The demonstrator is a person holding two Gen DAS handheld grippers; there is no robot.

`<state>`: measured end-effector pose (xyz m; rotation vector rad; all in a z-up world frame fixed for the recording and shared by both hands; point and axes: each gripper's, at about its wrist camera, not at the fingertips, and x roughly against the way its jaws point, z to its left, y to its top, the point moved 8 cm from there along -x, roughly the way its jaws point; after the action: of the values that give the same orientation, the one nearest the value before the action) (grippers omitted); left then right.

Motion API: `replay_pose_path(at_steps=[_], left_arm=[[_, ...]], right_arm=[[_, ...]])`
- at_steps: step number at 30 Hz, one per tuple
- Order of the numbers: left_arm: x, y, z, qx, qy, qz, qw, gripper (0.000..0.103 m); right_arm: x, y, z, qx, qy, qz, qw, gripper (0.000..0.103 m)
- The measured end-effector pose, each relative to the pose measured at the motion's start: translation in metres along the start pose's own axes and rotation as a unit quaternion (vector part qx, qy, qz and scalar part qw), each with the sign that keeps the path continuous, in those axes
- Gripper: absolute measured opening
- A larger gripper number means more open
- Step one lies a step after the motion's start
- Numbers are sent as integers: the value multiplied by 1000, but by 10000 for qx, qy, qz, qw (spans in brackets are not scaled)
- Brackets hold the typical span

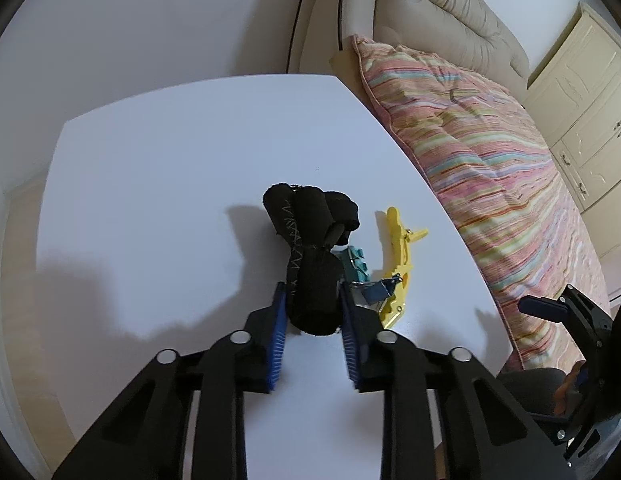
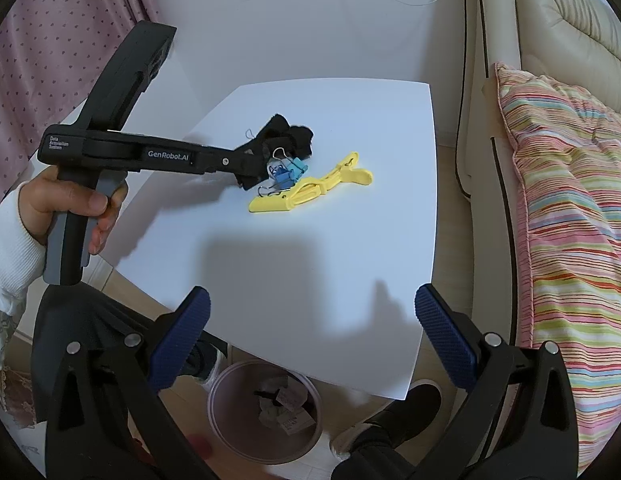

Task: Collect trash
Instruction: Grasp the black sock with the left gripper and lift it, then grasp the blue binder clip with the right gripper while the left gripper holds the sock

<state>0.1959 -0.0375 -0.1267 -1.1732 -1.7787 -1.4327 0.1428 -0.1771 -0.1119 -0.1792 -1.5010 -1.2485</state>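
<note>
My left gripper (image 1: pixel 312 312) has its jaws narrowed right onto a black rolled cloth (image 1: pixel 310 260), blue pads pressing it from both sides, far as I can tell from the wrist view. The cloth sits on the white worktop (image 1: pixel 170 184), roughly mid-surface, with its far end bunched up. Just beside it on the right are a blue binder clip (image 2: pixel 284 174) and a teal one (image 2: pixel 298 164), touching each other, and then a yellow clip (image 2: pixel 310 190) lying flat, touching the blue one.

My right gripper (image 2: pixel 310 316) hangs over the near edge of the worktop, jaws wide, nothing between them. From there I can see my left hand (image 2: pixel 70 204) wrapped round the other gripper's handle, white sleeve at the wrist.

Down on the floor under the near edge there's a bin (image 2: pixel 266 412) with some crumpled paper bits inside. A striped pillow (image 2: pixel 570 220) lies on the sofa (image 2: pixel 570 20) to the right of the worktop.
</note>
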Motion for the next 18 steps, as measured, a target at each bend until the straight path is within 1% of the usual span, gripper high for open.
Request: replay_pose_path(at_steps=[1,4,7,11,18], left_arm=[[1,0,0,-24,37,-24,10000,19],[7,1,3,-52,130,-125,9998,17],[15,1,6,-36,184,-218,9996,17],[30,-3,7,-142,334,-329,9988,17],[59,-12,9,-262,542,-545,9967,17]], right_arm=[[0,0,0,2,0,-3,10000,100],[0,0,0,7,5,-13,10000,100],[0,1,0,6,12,-22,10000,100],[1,5,1,85,14,-32,10000,100],[1,24,6,336,12,-35,9994,100]])
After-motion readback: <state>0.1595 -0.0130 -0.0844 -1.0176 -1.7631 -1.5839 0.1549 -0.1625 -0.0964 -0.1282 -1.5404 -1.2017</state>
